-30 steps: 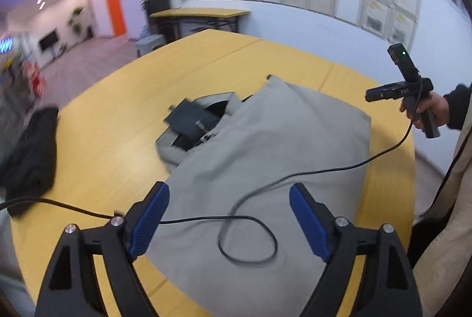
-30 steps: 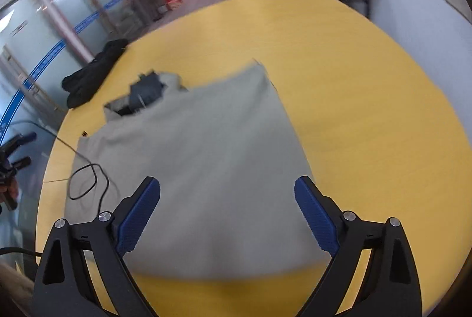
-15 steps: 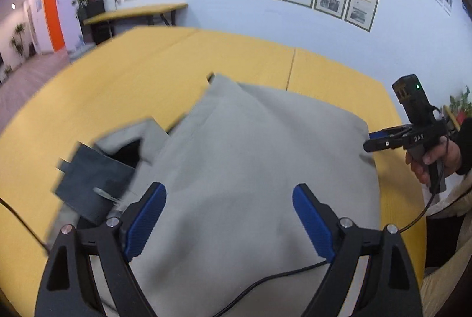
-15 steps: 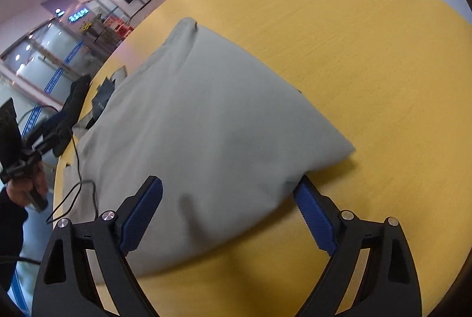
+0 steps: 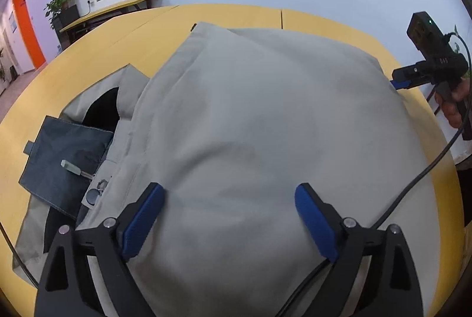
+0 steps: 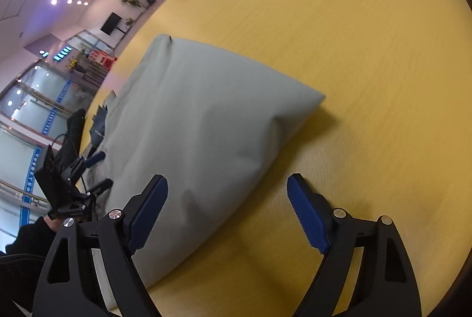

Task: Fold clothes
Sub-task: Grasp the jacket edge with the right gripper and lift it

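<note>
A grey pair of trousers [image 5: 265,116] lies folded on the yellow table [image 5: 324,19], waistband and dark lining [image 5: 65,160] at the left. My left gripper [image 5: 228,216] is open, low over the near edge of the cloth. My right gripper [image 6: 227,210] is open at the garment's right edge [image 6: 206,122], its left finger over the cloth and its right finger over bare table. The right gripper also shows in the left wrist view [image 5: 398,82], the left gripper in the right wrist view [image 6: 97,169].
A black cable [image 5: 427,169] runs over the cloth's right side. A dark garment [image 6: 73,128] lies at the table's far left edge. Bare yellow table [image 6: 368,51] spreads to the right of the trousers. A wall with framed papers stands behind.
Both grippers have moved in and down toward the trousers. The left now hovers close over the near edge, the right at the right corner. Both stay open.
</note>
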